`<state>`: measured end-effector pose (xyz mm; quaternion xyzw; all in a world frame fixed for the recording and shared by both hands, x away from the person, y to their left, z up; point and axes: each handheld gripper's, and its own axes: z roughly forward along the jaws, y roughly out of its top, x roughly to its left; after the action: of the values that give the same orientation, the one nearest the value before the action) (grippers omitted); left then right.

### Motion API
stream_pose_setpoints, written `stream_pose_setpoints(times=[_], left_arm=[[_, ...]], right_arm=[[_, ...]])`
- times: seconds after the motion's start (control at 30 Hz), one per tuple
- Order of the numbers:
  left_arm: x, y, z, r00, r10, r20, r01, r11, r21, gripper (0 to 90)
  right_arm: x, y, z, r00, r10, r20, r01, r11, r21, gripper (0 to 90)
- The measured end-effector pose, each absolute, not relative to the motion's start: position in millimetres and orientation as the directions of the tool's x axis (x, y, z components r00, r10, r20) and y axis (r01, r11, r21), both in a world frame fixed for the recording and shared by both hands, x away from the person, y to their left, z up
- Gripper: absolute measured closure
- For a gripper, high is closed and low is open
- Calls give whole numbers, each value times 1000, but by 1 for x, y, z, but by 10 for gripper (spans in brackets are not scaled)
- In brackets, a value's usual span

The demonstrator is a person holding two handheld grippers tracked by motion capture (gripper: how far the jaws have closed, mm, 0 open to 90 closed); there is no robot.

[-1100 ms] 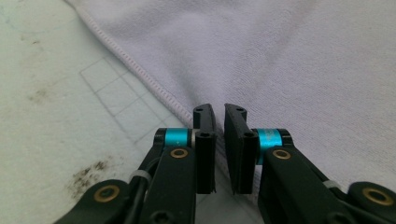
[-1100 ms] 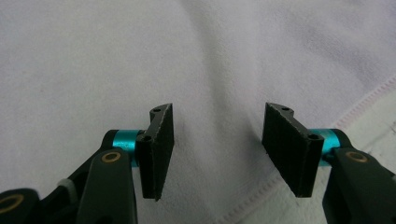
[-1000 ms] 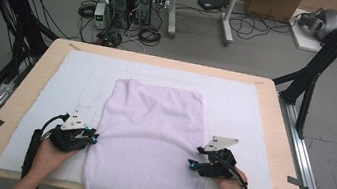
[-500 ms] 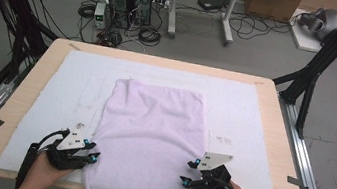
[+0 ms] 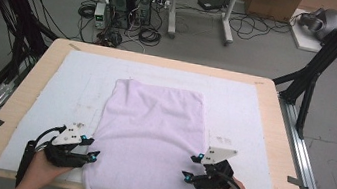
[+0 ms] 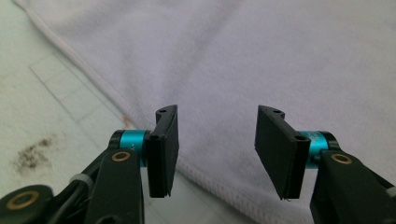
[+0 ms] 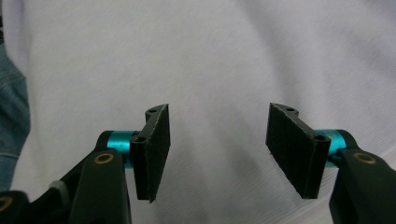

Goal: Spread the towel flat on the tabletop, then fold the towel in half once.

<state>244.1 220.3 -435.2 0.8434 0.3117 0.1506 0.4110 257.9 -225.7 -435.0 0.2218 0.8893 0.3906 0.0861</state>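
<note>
Worktop mat (image 5: 43,106) carries towel (image 5: 153,132), long axis running away. Left tool (image 5: 90,148) and right tool (image 5: 190,167) flank its near end; both jaws just opened, nothing gripped.

— How many cloths do we count on the table?
— We count one pale lilac towel (image 5: 152,137), lying on one white mat (image 5: 56,88) on one wooden table (image 5: 274,120).
— And the tools?
— We count two: one left gripper (image 5: 91,148), one right gripper (image 5: 191,167), each with two black jaws.
</note>
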Motion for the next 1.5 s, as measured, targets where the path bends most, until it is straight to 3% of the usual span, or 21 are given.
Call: stream_pose_setpoints(times=[0.33, 1.5], left_arm=[[264, 213, -420, 754, 656, -8, 399, -449, 799, 409], [290, 213, -406, 737, 675, -38, 415, -407, 814, 385]], right_arm=[[291, -223, -421, -865, 502, 2, 337, 578, 743, 351], [324, -230, -409, -835, 550, 18, 376, 546, 748, 309]])
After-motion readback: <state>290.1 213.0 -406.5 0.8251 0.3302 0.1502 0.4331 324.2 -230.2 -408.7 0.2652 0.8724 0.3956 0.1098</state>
